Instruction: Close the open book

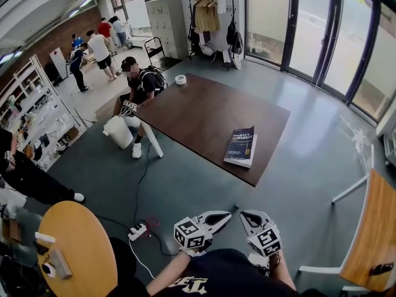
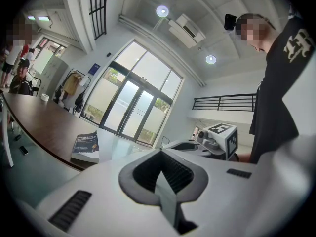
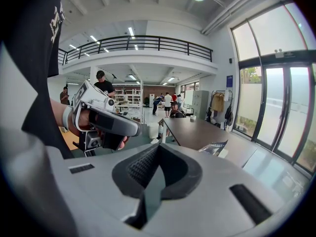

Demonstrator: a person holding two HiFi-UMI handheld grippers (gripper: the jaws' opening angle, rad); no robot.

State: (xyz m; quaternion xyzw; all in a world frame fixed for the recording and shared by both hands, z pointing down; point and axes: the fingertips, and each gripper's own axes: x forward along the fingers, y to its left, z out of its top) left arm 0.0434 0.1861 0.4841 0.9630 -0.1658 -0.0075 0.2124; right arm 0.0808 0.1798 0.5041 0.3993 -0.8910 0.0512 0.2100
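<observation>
Item: book [image 1: 241, 146], dark cover up, is being shown lying flat on the table [image 1: 185, 113], close to its near edge and seemingly closed already.

Left claw [image 1: 226, 215] and right claw [image 1: 244, 215]: both are being held with jaws pressed together and empty, by the person's body, well apart from the table.

Risk being judged: if the book is being nudged by shut jaws, it could be pushed over that near edge.

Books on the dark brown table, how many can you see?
1: a blue book lies on the table, near the edge closest to the camera. No other book shows there.
</observation>
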